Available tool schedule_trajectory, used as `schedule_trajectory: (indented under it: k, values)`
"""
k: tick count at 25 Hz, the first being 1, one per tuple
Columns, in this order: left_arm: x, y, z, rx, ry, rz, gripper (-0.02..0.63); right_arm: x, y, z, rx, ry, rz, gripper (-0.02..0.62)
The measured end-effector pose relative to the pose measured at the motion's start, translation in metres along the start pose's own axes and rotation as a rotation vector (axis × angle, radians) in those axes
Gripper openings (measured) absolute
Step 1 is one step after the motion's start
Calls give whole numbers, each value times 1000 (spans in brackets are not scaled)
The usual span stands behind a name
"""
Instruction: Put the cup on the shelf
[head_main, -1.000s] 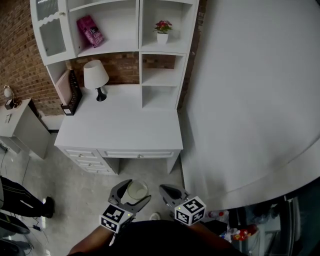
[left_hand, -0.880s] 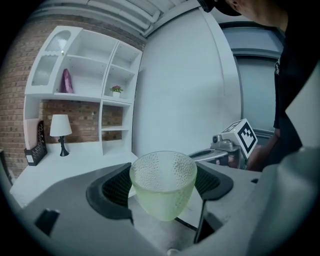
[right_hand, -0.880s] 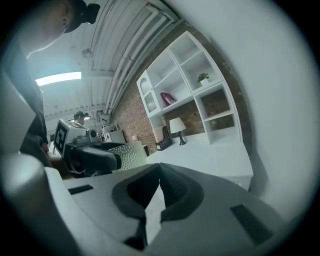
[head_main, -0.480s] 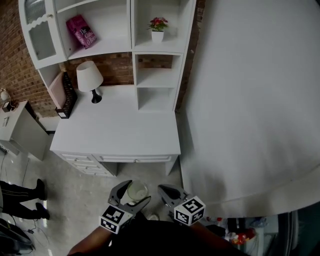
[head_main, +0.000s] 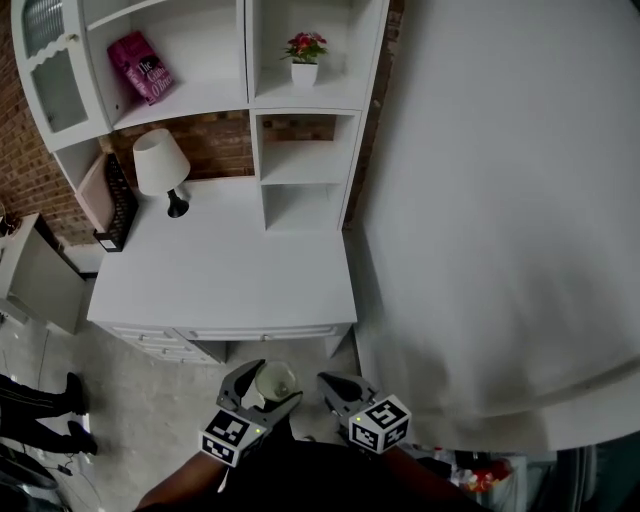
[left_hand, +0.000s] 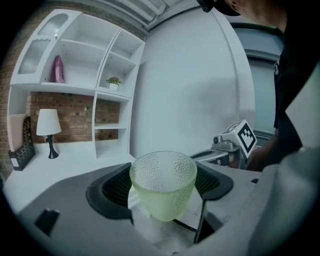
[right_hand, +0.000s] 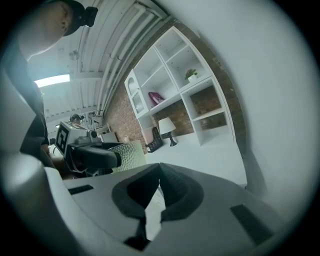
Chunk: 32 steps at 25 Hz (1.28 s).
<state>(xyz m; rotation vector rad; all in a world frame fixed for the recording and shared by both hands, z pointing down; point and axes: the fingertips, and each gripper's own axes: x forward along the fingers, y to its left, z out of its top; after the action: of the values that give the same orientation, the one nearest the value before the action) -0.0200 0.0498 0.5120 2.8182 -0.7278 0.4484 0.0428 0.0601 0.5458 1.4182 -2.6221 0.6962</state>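
A pale green dimpled glass cup (left_hand: 163, 182) stands upright between the jaws of my left gripper (head_main: 262, 385), which is shut on it; the cup (head_main: 275, 382) shows low in the head view, short of the desk. My right gripper (head_main: 338, 388) hangs just to its right, jaws shut with nothing between them (right_hand: 159, 186). The cup (right_hand: 129, 155) also shows at the left of the right gripper view. The white shelf unit (head_main: 300, 130) stands at the back of the white desk (head_main: 230, 270), with open cubbies on its right side.
On the desk stand a white lamp (head_main: 160, 165) and a black file holder (head_main: 112, 205). A pink bag (head_main: 140, 68) and a potted flower (head_main: 303, 55) sit on upper shelves. A large white curved wall (head_main: 500, 200) rises on the right. A person's legs (head_main: 35, 415) show at far left.
The view has shifted toward the desk, which now sits lower and further left in the picture. Both grippers keep their places, the cup still held.
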Motion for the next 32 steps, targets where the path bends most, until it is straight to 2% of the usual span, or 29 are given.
schedule_trajectory:
  k: [6,18,24,32]
  values:
    - [28,50,19,-5,-23,-2,383,39,-39,27,-5,-6,-41,5]
    - [75,163,70,29,-41,-43,383,131,-99,118,-61,-47,-123,5]
    - [95,212,89,40,-52,-75,383,170,-123,135,-62,-27,-163,5]
    - [119,257,92,54,-29,-119,383,210,-147,155,-40,-43,-200,5]
